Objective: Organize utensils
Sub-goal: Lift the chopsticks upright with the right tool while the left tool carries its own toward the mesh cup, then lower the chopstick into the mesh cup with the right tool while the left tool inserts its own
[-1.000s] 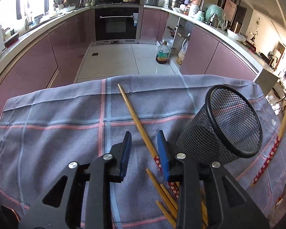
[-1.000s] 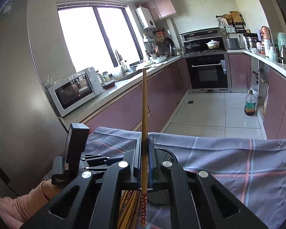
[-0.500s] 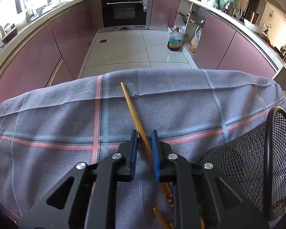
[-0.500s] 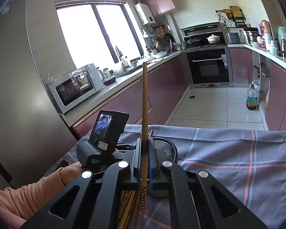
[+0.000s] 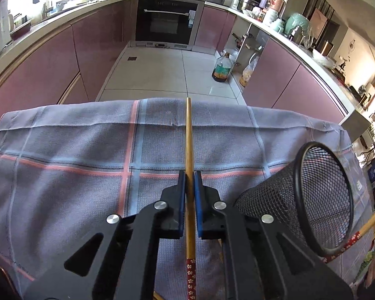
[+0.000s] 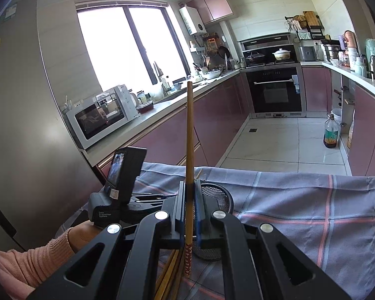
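My left gripper [image 5: 189, 175] is shut on a bamboo chopstick [image 5: 189, 140] with a red flowered end; the stick points straight ahead over the grey plaid cloth [image 5: 62, 150]. A black mesh utensil cup [image 5: 312, 197] stands just to its right. My right gripper [image 6: 190, 185] is shut on another chopstick [image 6: 189, 130] of the same kind, held up in the air above the mesh cup [image 6: 220, 197]. That stick also shows at the right edge of the left wrist view [image 5: 367, 227]. Several loose chopsticks [image 6: 170, 272] lie on the cloth below the right gripper.
The left hand's gripper body [image 6: 122, 187] with its small screen sits left of the cup in the right wrist view. The cloth-covered table ends at a far edge [image 5: 187, 100] above the tiled floor. An oil bottle [image 5: 221, 68] stands on the floor by the cabinets.
My left gripper has closed on the chopstick that lay on the cloth, and the stick now lines up with its fingers. The right gripper keeps its chopstick and has shifted slightly.
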